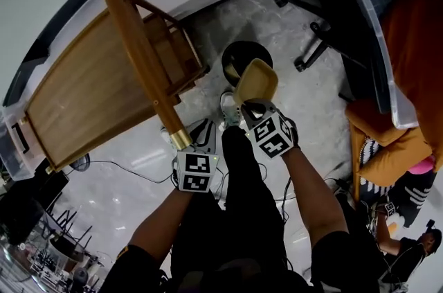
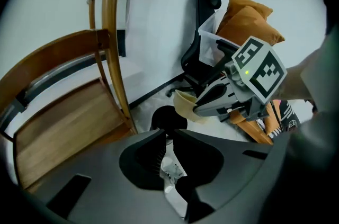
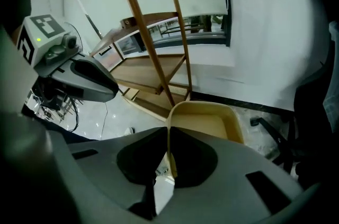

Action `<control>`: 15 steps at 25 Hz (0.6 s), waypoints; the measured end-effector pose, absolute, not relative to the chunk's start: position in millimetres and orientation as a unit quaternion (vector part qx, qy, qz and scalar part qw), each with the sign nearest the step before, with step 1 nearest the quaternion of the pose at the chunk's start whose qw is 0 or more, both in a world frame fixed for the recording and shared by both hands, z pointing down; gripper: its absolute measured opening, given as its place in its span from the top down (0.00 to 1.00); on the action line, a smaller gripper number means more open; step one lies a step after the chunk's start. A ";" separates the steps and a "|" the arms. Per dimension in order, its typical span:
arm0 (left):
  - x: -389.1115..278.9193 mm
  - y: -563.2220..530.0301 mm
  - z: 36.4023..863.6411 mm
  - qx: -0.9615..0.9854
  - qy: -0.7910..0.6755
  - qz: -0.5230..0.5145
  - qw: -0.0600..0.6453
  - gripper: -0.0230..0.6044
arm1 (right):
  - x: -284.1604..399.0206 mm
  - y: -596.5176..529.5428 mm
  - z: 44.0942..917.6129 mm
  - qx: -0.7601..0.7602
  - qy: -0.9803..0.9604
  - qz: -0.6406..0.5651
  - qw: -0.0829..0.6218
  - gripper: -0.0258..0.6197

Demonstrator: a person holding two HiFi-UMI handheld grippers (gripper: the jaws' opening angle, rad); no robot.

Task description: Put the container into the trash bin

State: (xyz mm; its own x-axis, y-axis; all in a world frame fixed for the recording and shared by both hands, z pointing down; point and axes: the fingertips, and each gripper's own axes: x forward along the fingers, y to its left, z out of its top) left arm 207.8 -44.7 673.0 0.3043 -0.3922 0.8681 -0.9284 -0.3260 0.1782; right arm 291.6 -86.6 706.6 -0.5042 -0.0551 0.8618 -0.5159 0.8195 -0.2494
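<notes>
Head view: the right gripper [image 1: 250,104] grips the tan container [image 1: 257,79] by its edge and holds it up over the near rim of the black bin [image 1: 237,50], which stands on the floor beside a wooden chair [image 1: 90,87]. The left gripper [image 1: 202,131] hangs just beside it, lower left.

Left gripper view: the jaws stand slightly apart with nothing between them. Only floor and a white shoe [image 2: 170,169] show through the gap. Ahead, the container is above the bin and a little to its right, not inside it.

Right gripper view: the jaws are clamped on the container's thin wall. Its open hollow faces the camera, and the chair is behind it.
</notes>
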 end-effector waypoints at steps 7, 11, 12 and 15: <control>219.9 -61.6 718.6 0.722 -0.451 0.379 0.362 0.90 | 296.7 -106.3 771.3 0.168 -0.824 0.270 0.468 0.91; 217.6 -77.0 739.0 0.712 -0.463 0.380 0.367 0.90 | 297.9 -116.0 796.9 0.169 -0.820 0.288 0.465 0.91; 217.6 -81.4 742.9 0.711 -0.465 0.380 0.367 0.90 | 299.0 -118.8 803.1 0.171 -0.818 0.292 0.465 0.91; 217.2 -93.2 750.7 0.709 -0.466 0.382 0.366 0.90 | 300.7 -125.8 819.3 0.173 -0.813 0.306 0.464 0.91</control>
